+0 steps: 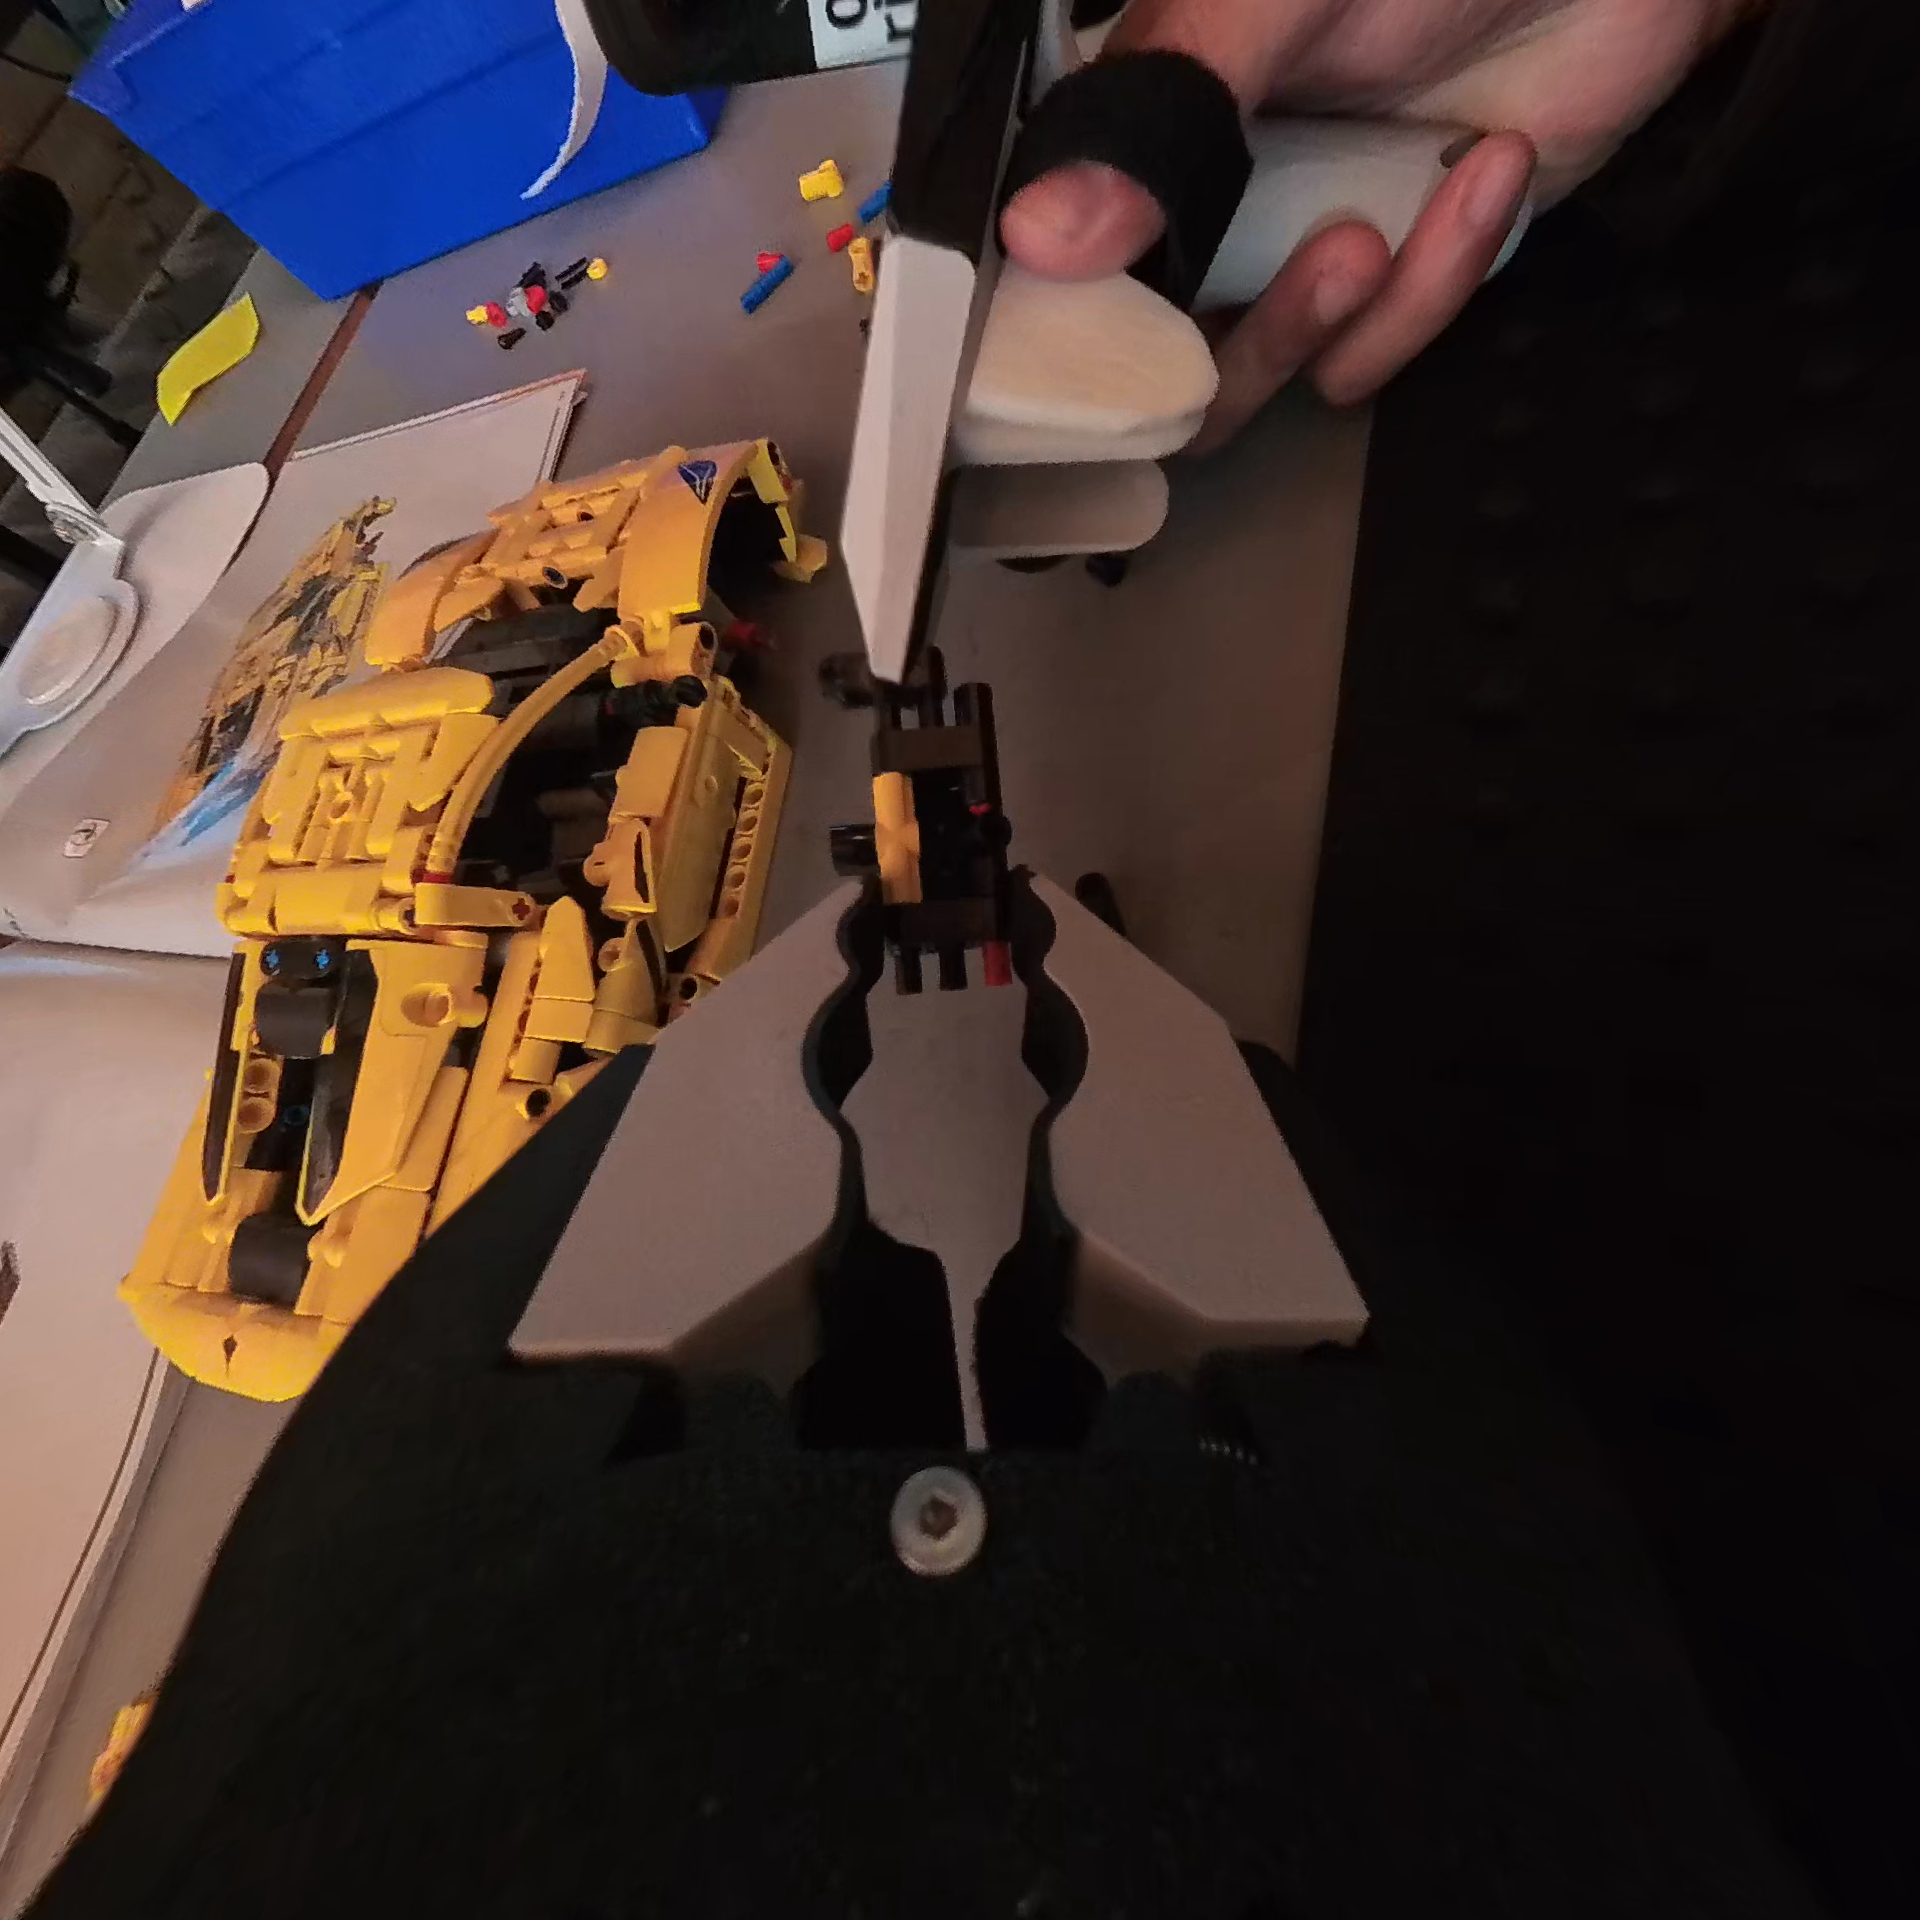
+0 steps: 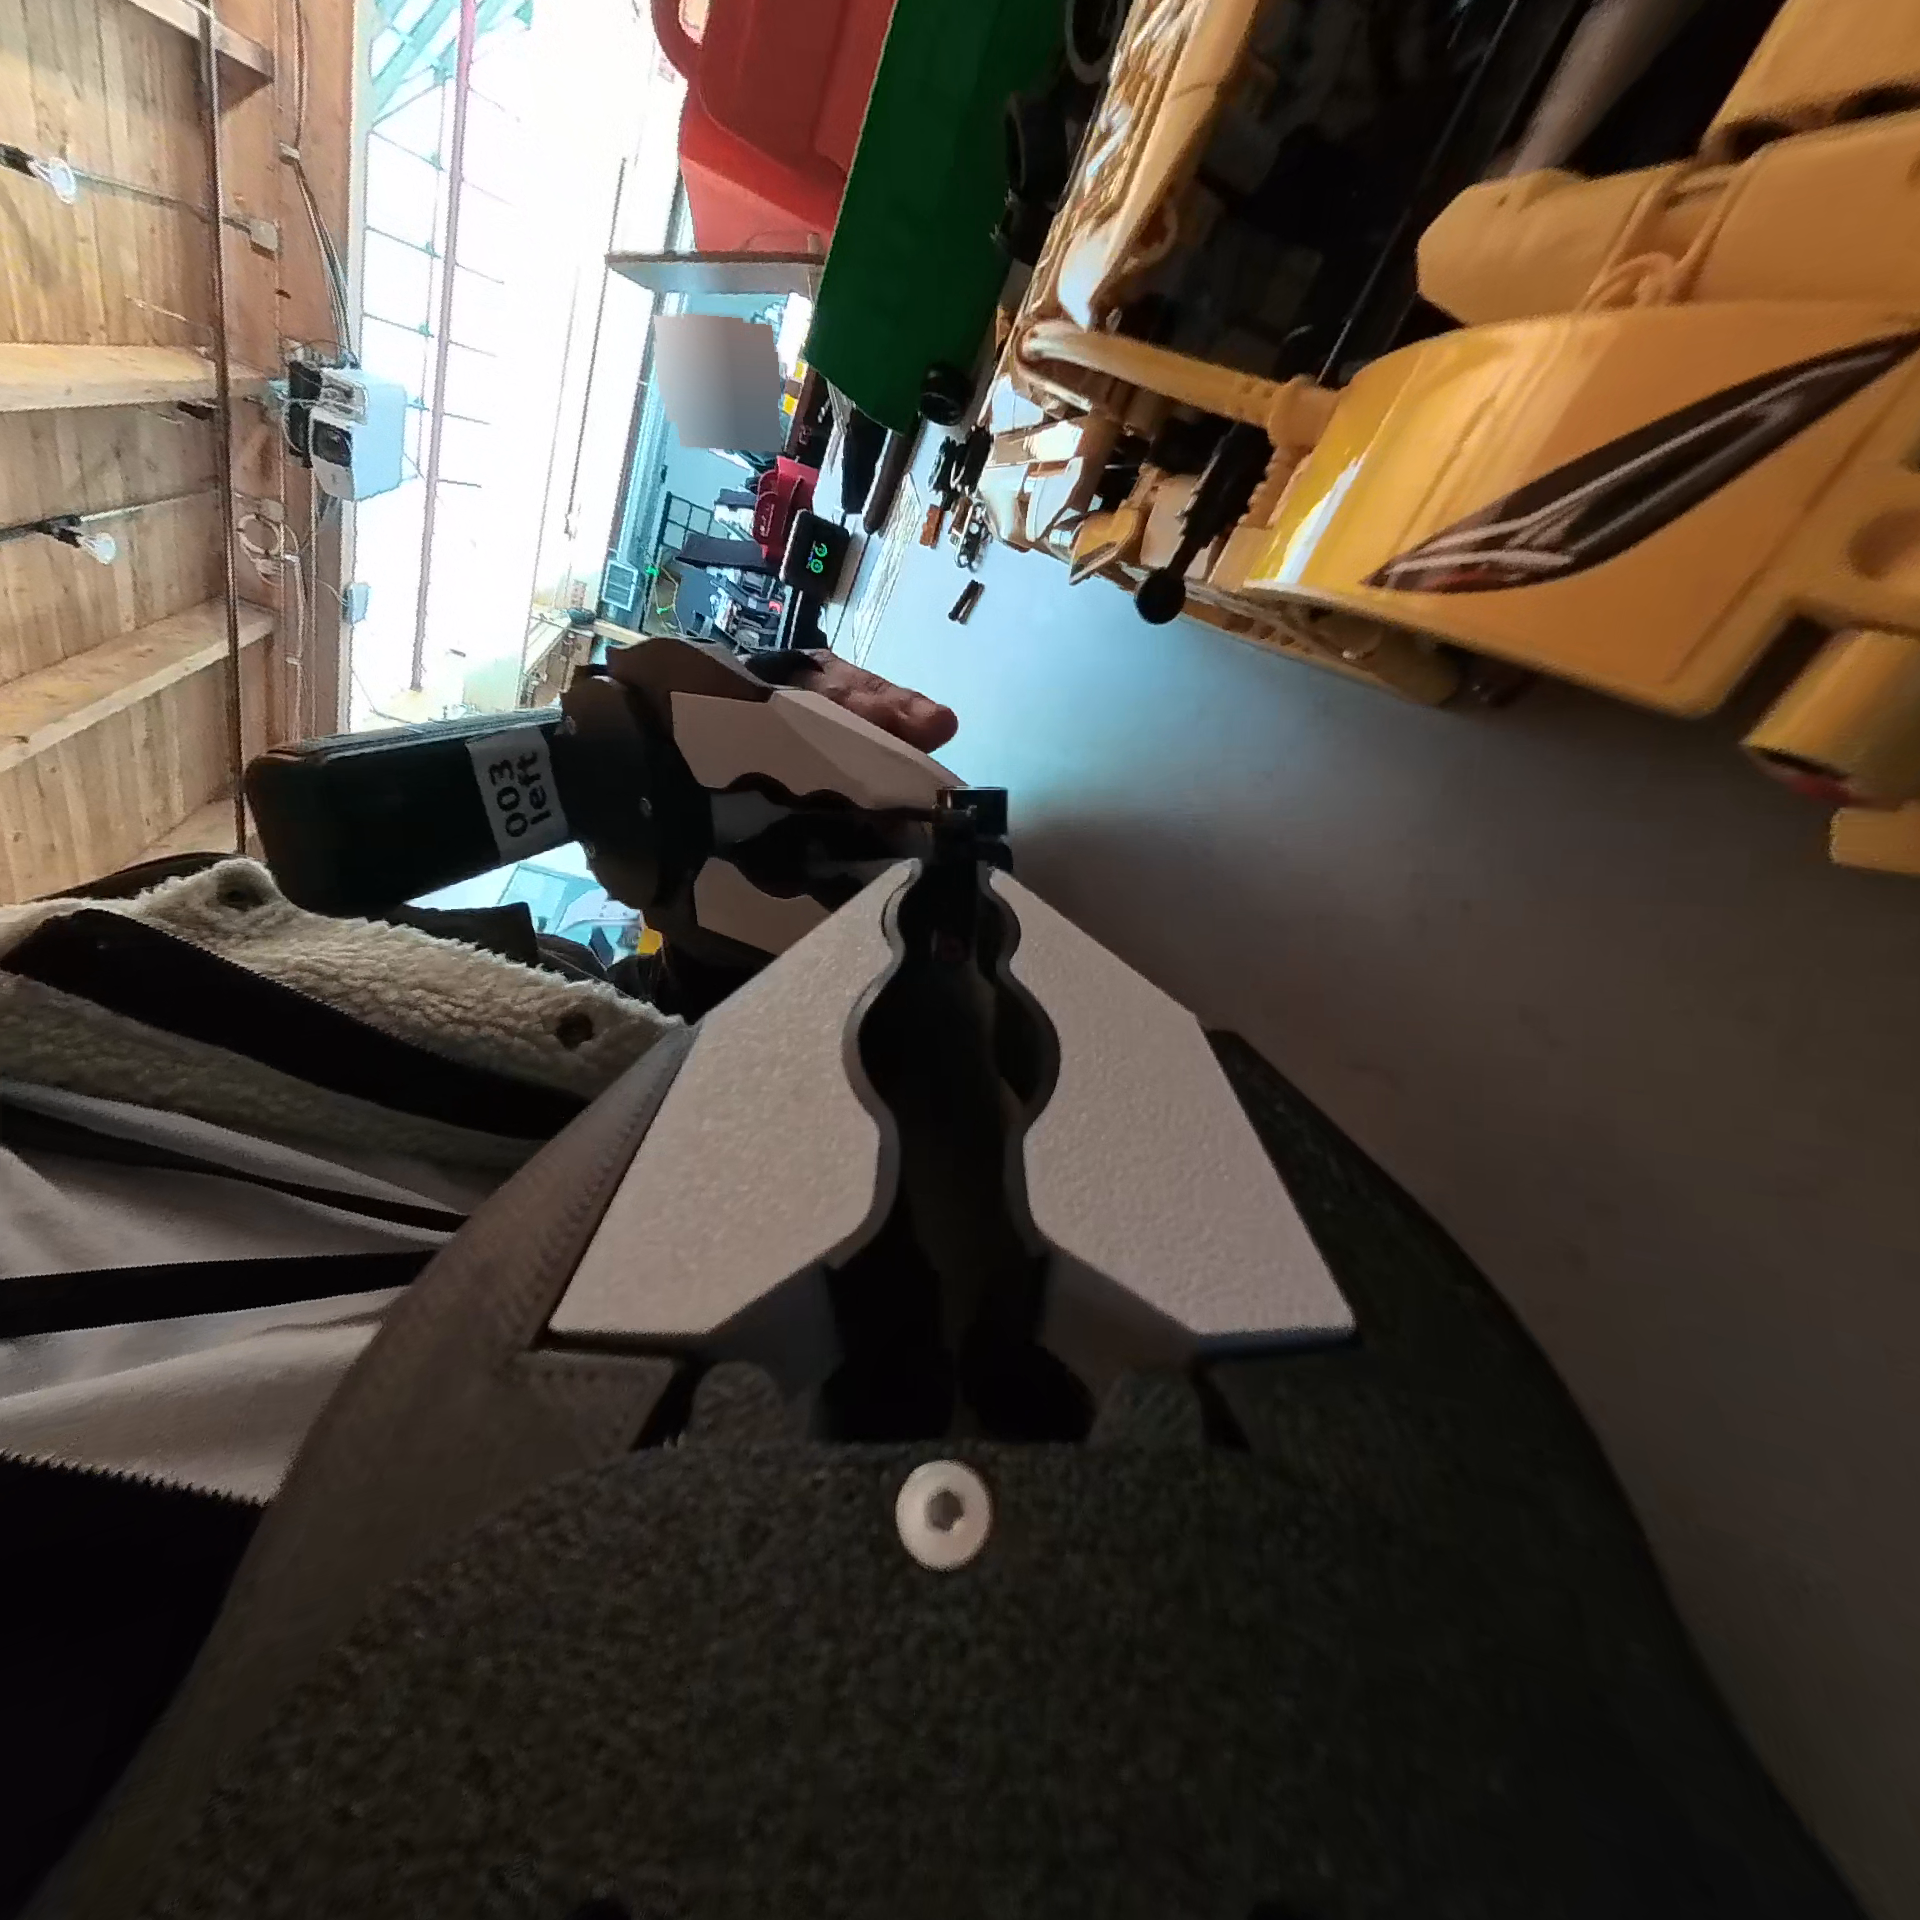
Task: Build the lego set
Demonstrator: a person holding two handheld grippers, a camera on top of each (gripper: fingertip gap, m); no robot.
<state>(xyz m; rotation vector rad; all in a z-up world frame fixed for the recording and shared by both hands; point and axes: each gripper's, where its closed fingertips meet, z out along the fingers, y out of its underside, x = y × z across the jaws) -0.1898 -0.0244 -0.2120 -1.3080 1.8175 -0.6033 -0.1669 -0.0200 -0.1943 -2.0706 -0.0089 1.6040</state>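
My left gripper is shut on a small black and yellow lego sub-assembly and holds it just above the grey table. My right gripper comes down from above, held by a hand, with its tips at the far end of the sub-assembly. In the right wrist view my right gripper is shut on a small black piece and faces the left gripper's fingers. The large yellow lego car lies left of the sub-assembly and also shows in the right wrist view.
An open instruction booklet lies under and behind the car. Loose small pieces and more of them lie farther back by a blue bin. The table's dark edge runs along the right. Less than 4 cm separates the two grippers' tips.
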